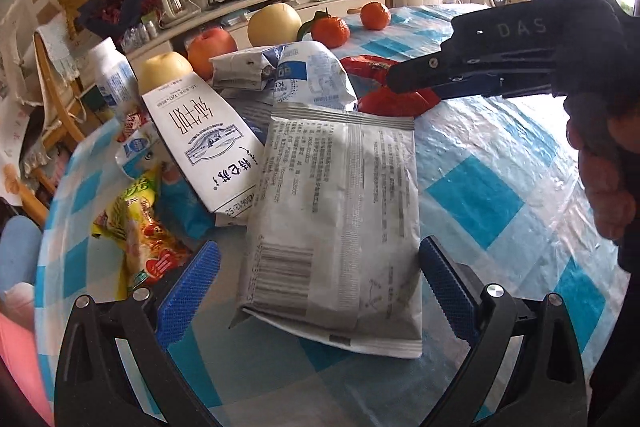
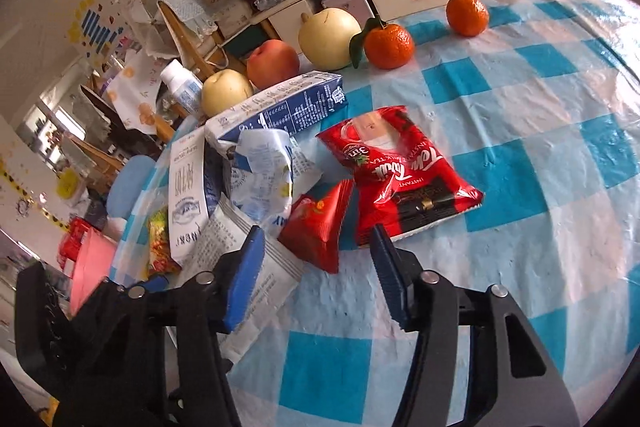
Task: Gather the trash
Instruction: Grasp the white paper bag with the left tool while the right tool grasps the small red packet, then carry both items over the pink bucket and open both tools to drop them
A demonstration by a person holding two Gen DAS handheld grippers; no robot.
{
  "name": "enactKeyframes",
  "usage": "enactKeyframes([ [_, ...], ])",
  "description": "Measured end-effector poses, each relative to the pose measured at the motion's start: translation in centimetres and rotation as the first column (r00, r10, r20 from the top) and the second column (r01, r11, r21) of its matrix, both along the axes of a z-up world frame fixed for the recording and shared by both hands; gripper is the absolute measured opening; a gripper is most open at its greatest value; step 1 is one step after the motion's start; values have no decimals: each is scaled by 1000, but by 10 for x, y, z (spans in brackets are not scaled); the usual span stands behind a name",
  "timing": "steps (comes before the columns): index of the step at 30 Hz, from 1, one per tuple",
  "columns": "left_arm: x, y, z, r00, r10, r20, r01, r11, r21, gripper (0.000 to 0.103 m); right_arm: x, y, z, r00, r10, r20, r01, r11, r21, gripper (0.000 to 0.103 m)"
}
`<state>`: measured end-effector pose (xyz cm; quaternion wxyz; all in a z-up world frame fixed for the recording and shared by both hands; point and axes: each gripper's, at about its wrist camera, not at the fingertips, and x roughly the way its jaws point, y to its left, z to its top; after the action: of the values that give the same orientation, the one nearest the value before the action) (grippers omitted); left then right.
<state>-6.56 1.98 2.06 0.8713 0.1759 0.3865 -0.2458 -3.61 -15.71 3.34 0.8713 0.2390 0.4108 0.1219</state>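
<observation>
A grey foil pouch (image 1: 336,219) lies flat on the checked tablecloth (image 1: 500,155). My left gripper (image 1: 320,279) stands open astride its near end, both blue pads clear of it. Behind it sit a white milk carton (image 1: 200,139), a crumpled blue-and-white carton (image 1: 316,75) and a yellow snack wrapper (image 1: 136,227). My right gripper (image 2: 318,267) is open over the near corner of a small red packet (image 2: 320,227), its pads not touching it. A larger red tea packet (image 2: 400,171) lies just beyond. In the left wrist view, a hand holds the right gripper (image 1: 412,83) above the red packet (image 1: 396,101).
Pears (image 2: 328,37), an apple (image 2: 274,63) and two tangerines (image 2: 388,45) line the table's far edge, with a white bottle (image 1: 112,75) at the left. The table's rim curves close on the left, with a chair (image 1: 56,99) beyond. To the right is bare cloth.
</observation>
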Motion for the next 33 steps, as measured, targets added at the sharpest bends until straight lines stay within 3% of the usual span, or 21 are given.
enactKeyframes([
  [2,5,0,-1,1000,1,-28,-2,1000,-19,98,6,-1,-1,1000,4,3,-5,1000,30,54],
  [7,17,4,-5,996,8,-94,-14,998,-59,98,18,9,-4,999,33,-4,-33,999,-16,53],
  [9,20,5,-6,995,22,-101,-29,998,-64,96,22,16,-6,999,51,-12,-52,998,-38,42],
  [10,22,7,-6,994,35,-106,-42,997,-66,87,23,20,-7,998,60,-17,-61,996,-58,33],
  [16,21,17,-6,987,78,-137,-95,988,-121,74,21,22,-5,999,47,-5,-47,993,-108,22],
  [24,18,46,4,983,109,-145,-138,968,-208,53,14,24,7,999,37,35,-30,983,-183,19],
  [33,16,76,23,980,154,-129,-185,941,-284,51,-14,32,26,995,16,96,3,980,-198,18],
])
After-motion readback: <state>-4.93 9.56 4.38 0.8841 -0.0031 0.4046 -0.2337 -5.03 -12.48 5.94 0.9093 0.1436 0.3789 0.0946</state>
